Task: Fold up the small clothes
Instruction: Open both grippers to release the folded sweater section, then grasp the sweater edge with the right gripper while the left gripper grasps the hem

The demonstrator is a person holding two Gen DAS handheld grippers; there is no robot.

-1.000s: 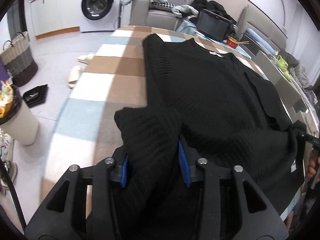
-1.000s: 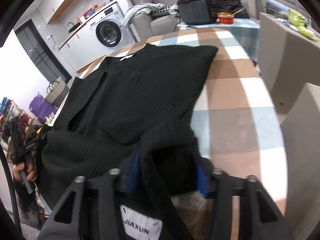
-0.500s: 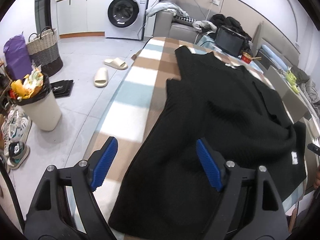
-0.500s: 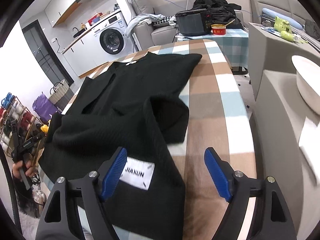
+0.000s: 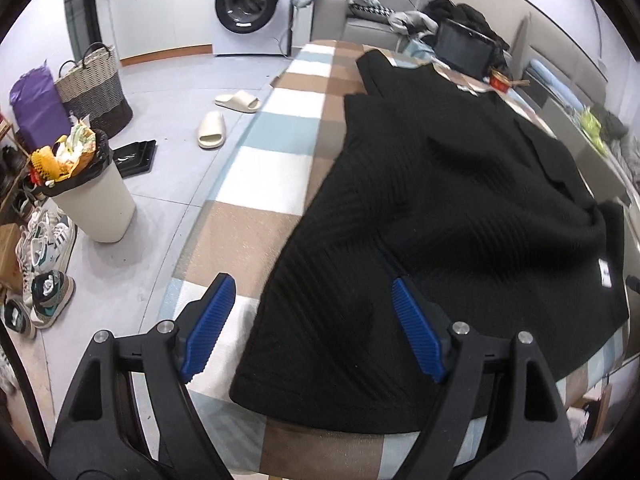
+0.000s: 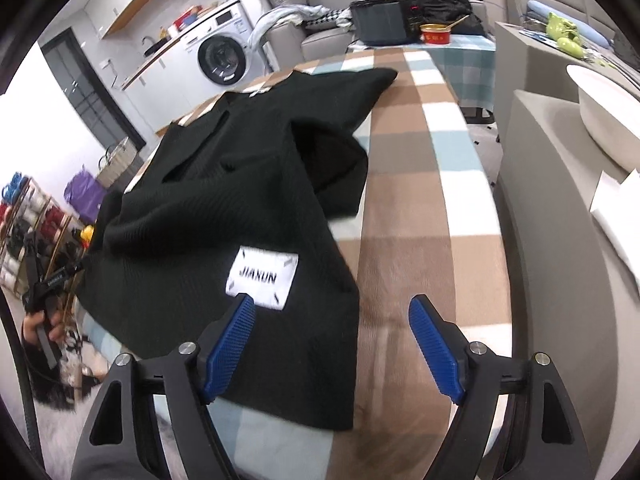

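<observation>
So both tools are wide open right now and holding nothing. The left tool (image 5: 308,320) has its blue pads (image 5: 208,322) spread apart just above the near hem of the black sweater (image 5: 440,208); the knit lies under the gap, not pinched. Its jaws have just been opening, and nothing is clamped between them. Same story on the other side: the right tool (image 6: 332,344) has just been opening too, and its left pad (image 6: 230,346) hangs over the sweater's edge while the right pad sits over bare checked cloth (image 6: 424,208).

The sweater itself is spread out on the counter, which is covered by that brown, white and pale blue checked cloth. From the right wrist view you can see a white label (image 6: 262,276) reading JIANUN on the near part of the knit, just beyond the left pad. One sleeve (image 6: 340,168) is folded in over the body and bunches up a bit toward the middle. The neckline end lies at the far side of the counter.

Further out: a washing machine (image 5: 248,0) against the far wall, a sofa with clothes dumped on it, a black box-like appliance (image 6: 382,18) with a red bowl (image 6: 435,34) beside it. On the floor to the left there's a pair of slippers (image 5: 224,118), a full bin (image 5: 90,196), a woven basket (image 5: 94,88) and some sneakers. At the far left edge of the right view there's a hand (image 6: 38,326) on what looks like the other tool's handle, though it's pretty dark there.
</observation>
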